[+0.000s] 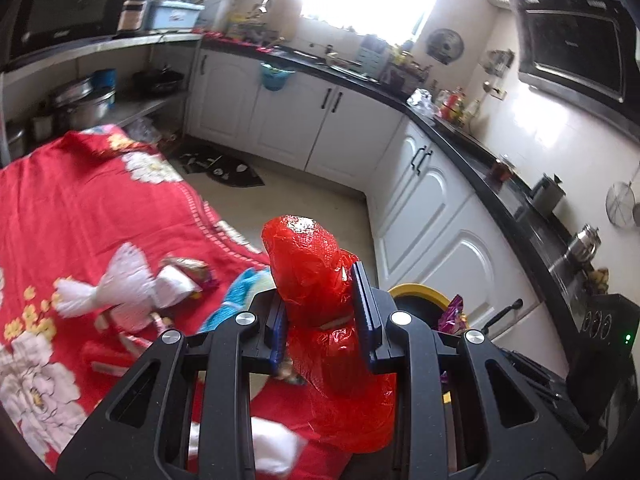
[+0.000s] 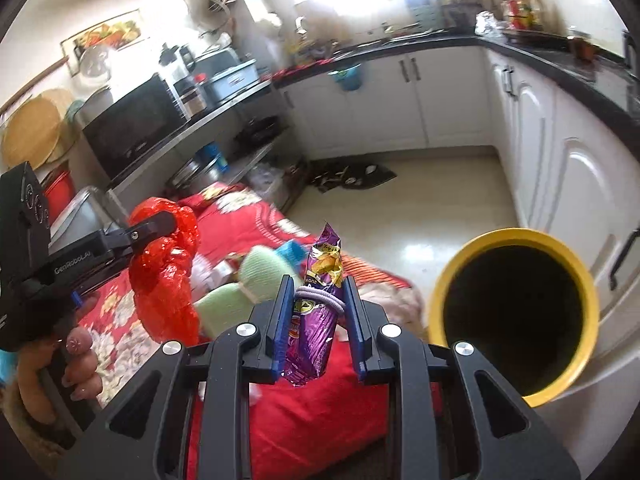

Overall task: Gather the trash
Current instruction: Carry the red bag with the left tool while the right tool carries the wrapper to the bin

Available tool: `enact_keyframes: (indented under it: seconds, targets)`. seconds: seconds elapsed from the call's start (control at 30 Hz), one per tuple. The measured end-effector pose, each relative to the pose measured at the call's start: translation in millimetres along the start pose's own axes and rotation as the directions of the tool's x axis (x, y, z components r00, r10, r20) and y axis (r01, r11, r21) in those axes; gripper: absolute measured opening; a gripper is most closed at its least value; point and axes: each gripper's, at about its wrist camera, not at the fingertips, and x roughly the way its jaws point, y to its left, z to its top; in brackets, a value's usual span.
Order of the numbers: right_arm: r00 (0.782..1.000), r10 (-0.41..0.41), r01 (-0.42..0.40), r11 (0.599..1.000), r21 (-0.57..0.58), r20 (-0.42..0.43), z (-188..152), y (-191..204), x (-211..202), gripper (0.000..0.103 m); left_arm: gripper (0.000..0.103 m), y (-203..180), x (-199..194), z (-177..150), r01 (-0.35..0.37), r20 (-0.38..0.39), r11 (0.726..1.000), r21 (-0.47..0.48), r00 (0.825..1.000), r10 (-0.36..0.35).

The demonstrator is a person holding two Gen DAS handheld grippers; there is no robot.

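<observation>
Both tongs are clenched on rubbish. Left gripper (image 1: 320,312) pinches a crumpled red plastic bag (image 1: 316,276), and right gripper (image 2: 316,320) squeezes a rolled purple snack wrapper (image 2: 320,304) with a hair band around it. Each piece hangs in the air above the red flowered cloth (image 1: 80,208), close to the yellow bin (image 2: 516,320), which stands just beside the cloth's edge with its mouth wide open. I think they are held high so they can drop inside. More scraps, like the white paper (image 1: 116,280), lie on the cloth farther from the bin.
</observation>
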Motion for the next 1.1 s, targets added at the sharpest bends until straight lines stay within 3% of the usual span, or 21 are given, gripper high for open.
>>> enact_keyframes:
  seconds: [0.33,0.63,1.1]
  targets:
    - [0.991,-0.123,0.118,0.990,0.079,0.058,4.2,-60.7,-22.6,0.024,0.022,-50.9,31.3,-0.6,0.044,-0.006,0.996,0.081,0.999,-0.043]
    - [0.964,-0.256,0.246,0.961,0.124,0.072,-1.4,-108.7,-31.7,0.024,0.022,-97.5,65.9,-7.7,0.077,-0.017,0.986,0.145,0.997,-0.076]
    - [0.951,-0.310,0.306,0.939,0.158,0.001,-21.1,-156.9,-12.2,0.024,0.022,-150.8,140.1,-28.8,0.106,-0.108,0.969,0.222,0.991,-0.084]
